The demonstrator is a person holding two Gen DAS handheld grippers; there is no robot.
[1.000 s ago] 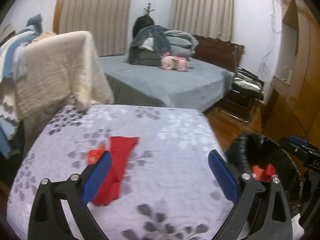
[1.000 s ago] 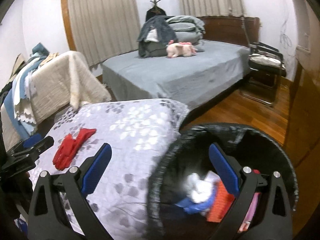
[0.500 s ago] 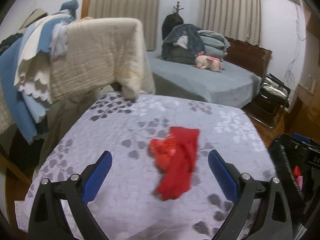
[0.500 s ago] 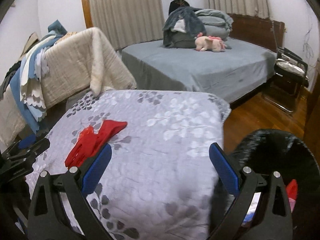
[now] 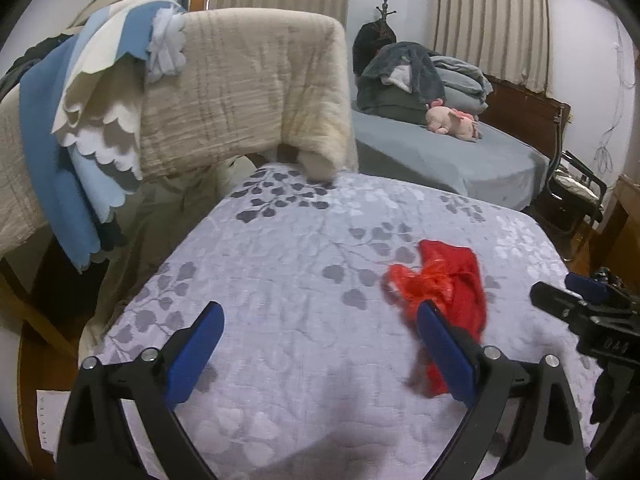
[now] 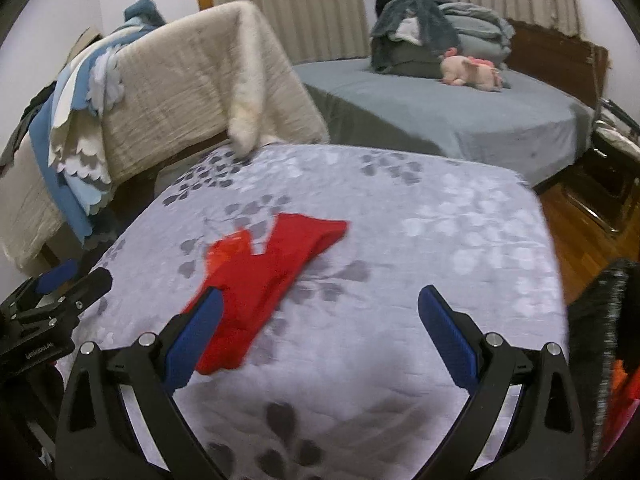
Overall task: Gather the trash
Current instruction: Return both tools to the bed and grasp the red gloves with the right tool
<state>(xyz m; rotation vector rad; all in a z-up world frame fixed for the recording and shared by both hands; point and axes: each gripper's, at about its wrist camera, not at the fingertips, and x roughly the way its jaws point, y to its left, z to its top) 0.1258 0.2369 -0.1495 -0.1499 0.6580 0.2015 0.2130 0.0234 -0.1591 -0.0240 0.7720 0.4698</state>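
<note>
Bedroom setting: a quilt (image 5: 304,264) with a grey leaf print covers the work surface, and a bed (image 6: 440,112) stands behind it. Your left gripper (image 5: 318,344) is spread wide and holds nothing; your right gripper (image 6: 318,330) is equally wide and empty. The red trash (image 6: 272,276) lies flat on the quilt, ahead of the right gripper's left finger; in the left view it sits by the right finger, with a crinkled plastic lump (image 5: 420,284) at its near-left edge. Expect it to be light, limp and thin (it probably slides on the fabric). Pinch at the bunched lump, not the flat edge. The bin (image 6: 600,312) waits at right.
</note>
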